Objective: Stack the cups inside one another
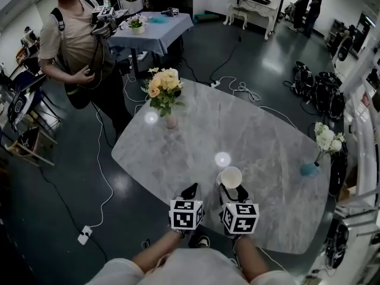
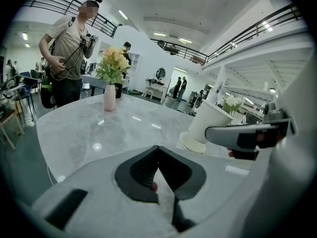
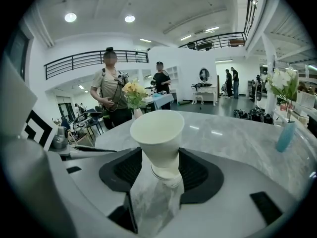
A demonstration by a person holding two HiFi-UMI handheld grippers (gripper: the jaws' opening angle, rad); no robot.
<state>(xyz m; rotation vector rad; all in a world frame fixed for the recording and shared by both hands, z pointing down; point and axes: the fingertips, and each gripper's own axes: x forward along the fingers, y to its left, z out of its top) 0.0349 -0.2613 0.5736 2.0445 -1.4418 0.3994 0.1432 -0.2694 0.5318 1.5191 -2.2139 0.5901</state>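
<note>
Gripping the stack of cups (image 3: pixel 157 133) by its narrow end with the right gripper (image 3: pixel 161 175), mouth flaring out beyond the fingertips, several nested bases stepped just at the pads. Hard to tell whether the lowest base touches the marble. Shut on nothing with the left gripper (image 2: pixel 157 152), tips meeting, hanging just to the left of the right fingers. No loose cup to be seen ahead of either pair of fingers, so probably near the end, with only setting the stack down on the table (image 1: pixel 261 129) remaining.

To do that well:
- Squeeze lightly, as thin cup walls look easy to crush.
- Bring the base down flat before letting go.
- Spread the fingers only once the stack stands by itself.
- Bring the left fingers in at the rim if tipping threatens.

Mind the near table edge, seemingly right beneath both sets of fingers, and place further forward. Plenty of bare marble ahead of the fingertips. Flower vase (image 1: pixel 169 119) well ahead and left of the left fingers, blue vase (image 1: pixel 309 169) well off right of the right fingers. Neither in the way of a straight forward reach.
</note>
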